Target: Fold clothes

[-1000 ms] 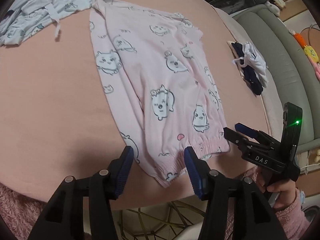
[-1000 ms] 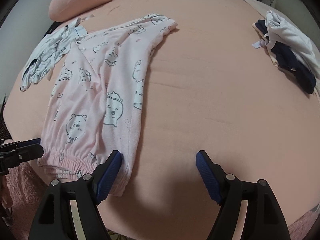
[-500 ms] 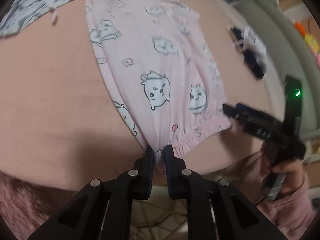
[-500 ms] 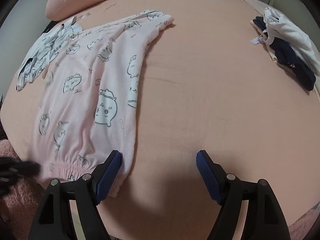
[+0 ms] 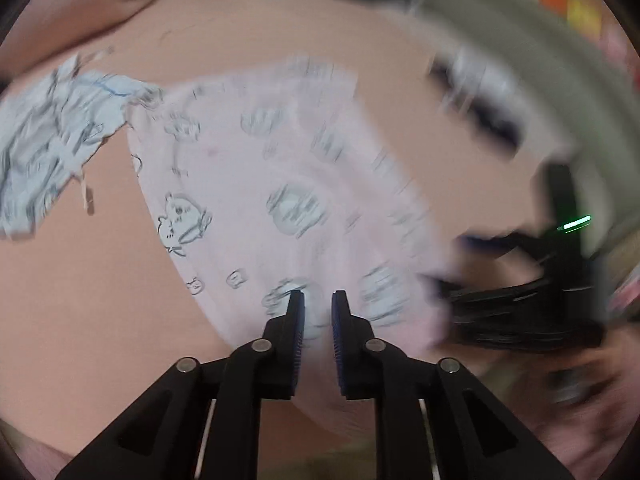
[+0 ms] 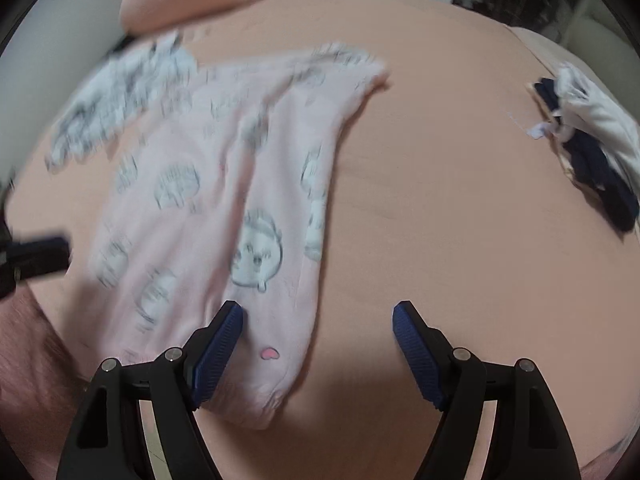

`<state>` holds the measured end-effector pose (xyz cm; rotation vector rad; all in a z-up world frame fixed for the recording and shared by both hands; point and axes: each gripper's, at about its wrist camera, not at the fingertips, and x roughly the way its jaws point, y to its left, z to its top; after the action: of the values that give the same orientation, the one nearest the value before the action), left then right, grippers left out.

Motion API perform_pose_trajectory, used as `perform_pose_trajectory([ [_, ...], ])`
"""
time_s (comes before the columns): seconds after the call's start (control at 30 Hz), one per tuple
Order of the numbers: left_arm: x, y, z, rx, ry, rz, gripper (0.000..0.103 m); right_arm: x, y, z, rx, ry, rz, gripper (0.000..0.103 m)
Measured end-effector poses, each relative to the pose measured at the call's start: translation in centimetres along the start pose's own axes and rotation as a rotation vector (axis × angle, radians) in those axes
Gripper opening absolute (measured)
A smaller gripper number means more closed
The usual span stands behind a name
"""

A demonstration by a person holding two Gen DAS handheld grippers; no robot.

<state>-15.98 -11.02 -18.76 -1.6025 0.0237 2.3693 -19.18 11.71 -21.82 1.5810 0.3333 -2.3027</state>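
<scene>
Pale pink pyjama trousers (image 5: 280,184) with cartoon animal prints lie on the peach bed cover (image 5: 80,280). My left gripper (image 5: 318,312) is shut on the trousers' elastic hem and lifts it. The right gripper shows in the left wrist view (image 5: 460,256), blurred, beside the hem's right corner. In the right wrist view the trousers (image 6: 224,200) lie left of centre. My right gripper (image 6: 318,320) is open, its left finger (image 6: 224,332) over the hem, its right finger over bare cover. The left gripper's tip (image 6: 40,252) shows at the left edge.
A light blue printed garment (image 5: 52,144) lies bunched at the far left, touching the trousers' top. A navy and white pile (image 6: 592,152) lies at the bed's right edge. A pink pillow (image 6: 192,4) is at the far end. A grey sofa (image 5: 520,52) stands beyond.
My left gripper has lifted the pinched hem and carried it forward over the trousers. The right gripper has moved left, over the hem's right corner, still open. Both views are motion-blurred.
</scene>
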Motion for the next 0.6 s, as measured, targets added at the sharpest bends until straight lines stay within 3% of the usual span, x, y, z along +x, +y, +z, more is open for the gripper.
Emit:
perform_pose_trajectory([
  [0.07, 1.8, 0.0, -0.9, 0.08, 0.06, 0.055, 0.017, -0.8, -0.4, -1.2, -0.043, -0.029, -0.011, 0.078],
  [0.1, 1.4, 0.4, -1.4, 0.097, 0.045, 0.039, 0.02, -1.2, -0.9, -1.5, -0.057, -0.017, -0.017, 0.078],
  [0.13, 1.1, 1.1, -1.7, 0.107, 0.078, 0.041, 0.022, -1.7, -1.6, -1.9, -0.054, -0.008, -0.02, 0.078],
  [0.17, 0.6, 1.7, -1.4, 0.1, 0.065, 0.044, 0.032, -2.1, -2.5, -2.1, -0.047, 0.006, -0.027, 0.079],
  [0.2, 0.1, 2.2, -1.1, 0.094, 0.052, 0.047, 0.058, -2.4, -3.3, -2.2, -0.042, 0.026, -0.037, 0.079],
  [0.23, -0.4, 2.8, -0.9, 0.087, 0.039, 0.05, 0.064, -2.7, -4.0, -2.1, -0.037, 0.039, -0.039, 0.079],
  [0.33, -1.9, 4.6, 0.0, 0.068, -0.001, 0.058, 0.066, -4.0, -4.4, -0.3, -0.042, -0.024, -0.061, 0.079],
  [0.47, -1.4, 1.9, 2.4, 0.158, -0.226, 0.034, 0.066, -3.5, -1.7, 3.3, -0.047, -0.168, -0.015, 0.079],
  [0.53, 1.3, 1.0, 3.1, 0.197, -0.21, 0.012, 0.066, -1.6, -0.2, 4.6, -0.078, -0.181, -0.023, 0.079],
  [0.6, 4.1, 1.7, 2.8, 0.234, -0.102, -0.002, 0.066, 1.4, 0.1, 4.7, -0.125, -0.114, -0.072, 0.079],
])
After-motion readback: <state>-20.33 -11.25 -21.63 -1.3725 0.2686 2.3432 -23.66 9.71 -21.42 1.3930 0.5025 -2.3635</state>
